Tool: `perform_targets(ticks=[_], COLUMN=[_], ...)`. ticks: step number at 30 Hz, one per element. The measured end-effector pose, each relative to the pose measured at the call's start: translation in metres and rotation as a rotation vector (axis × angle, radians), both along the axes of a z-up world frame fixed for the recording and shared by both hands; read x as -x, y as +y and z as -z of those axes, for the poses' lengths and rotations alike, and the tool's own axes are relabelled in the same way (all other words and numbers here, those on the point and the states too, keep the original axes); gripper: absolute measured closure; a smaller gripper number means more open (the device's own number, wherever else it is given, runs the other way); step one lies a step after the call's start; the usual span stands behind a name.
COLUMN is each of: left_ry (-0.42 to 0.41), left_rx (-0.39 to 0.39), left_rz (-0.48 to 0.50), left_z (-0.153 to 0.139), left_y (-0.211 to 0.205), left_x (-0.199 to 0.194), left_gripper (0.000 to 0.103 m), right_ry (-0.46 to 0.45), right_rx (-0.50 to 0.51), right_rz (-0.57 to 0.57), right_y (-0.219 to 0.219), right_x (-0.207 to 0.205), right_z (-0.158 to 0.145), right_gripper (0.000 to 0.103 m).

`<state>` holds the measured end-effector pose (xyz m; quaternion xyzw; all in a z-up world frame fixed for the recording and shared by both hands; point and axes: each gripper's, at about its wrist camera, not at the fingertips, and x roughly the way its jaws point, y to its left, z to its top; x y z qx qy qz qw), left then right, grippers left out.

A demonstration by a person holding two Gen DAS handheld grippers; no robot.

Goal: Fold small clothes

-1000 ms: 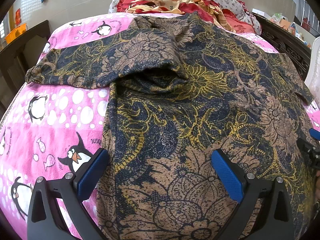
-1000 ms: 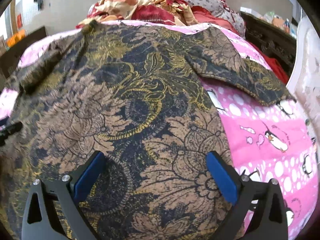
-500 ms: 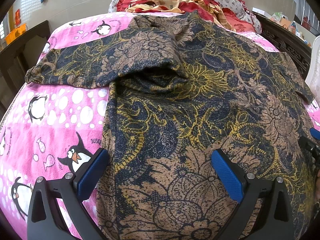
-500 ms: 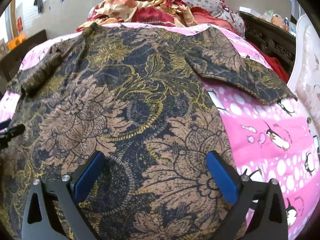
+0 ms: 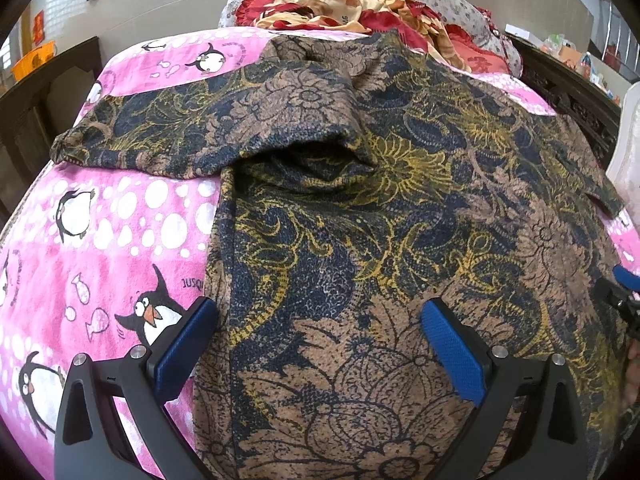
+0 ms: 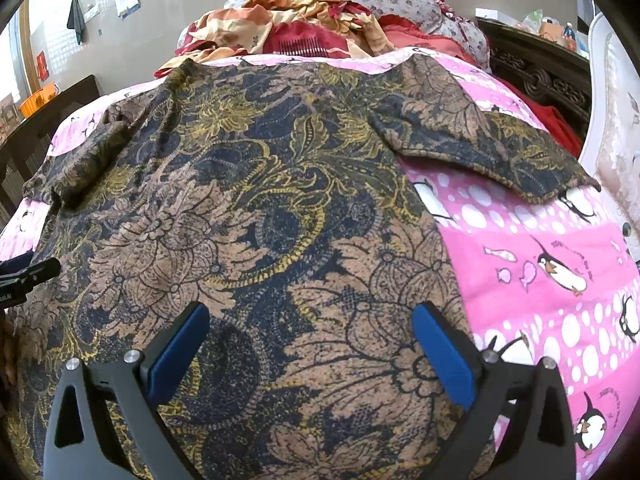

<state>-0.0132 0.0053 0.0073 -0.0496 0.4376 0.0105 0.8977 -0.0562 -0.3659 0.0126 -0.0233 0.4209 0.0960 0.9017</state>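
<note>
Your shirt [image 5: 400,208] carries a dark navy ground with tan flowers and mustard-yellow scrolls. Beneath the shirt, the blanket [image 5: 100,240] is pink with white dots and black-and-white penguins. Beyond the shirt, the bedding heap [image 6: 304,32] is red and cream. Your tongs' pads [image 6: 180,348] are blue.

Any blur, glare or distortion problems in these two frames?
Left wrist: sharp, even light, strong fisheye bulge, dark corners; shadow only under the folded sleeve of the floral shirt. Right wrist: equally sharp, same bulge, no glare on the shirt.
</note>
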Motion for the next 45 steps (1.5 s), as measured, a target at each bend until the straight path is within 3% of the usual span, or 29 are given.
perform_targets(ticks=[45], left_ry=[0.019], left_rx=[-0.021], left_rz=[0.001], left_z=[0.007], left_y=[-0.003], left_x=[-0.010], left_gripper=[0.016], right_ry=[0.002], right_rx=[-0.006], right_rz=[-0.002], right_y=[-0.001], right_x=[0.000], right_z=[0.001], right_gripper=[0.000])
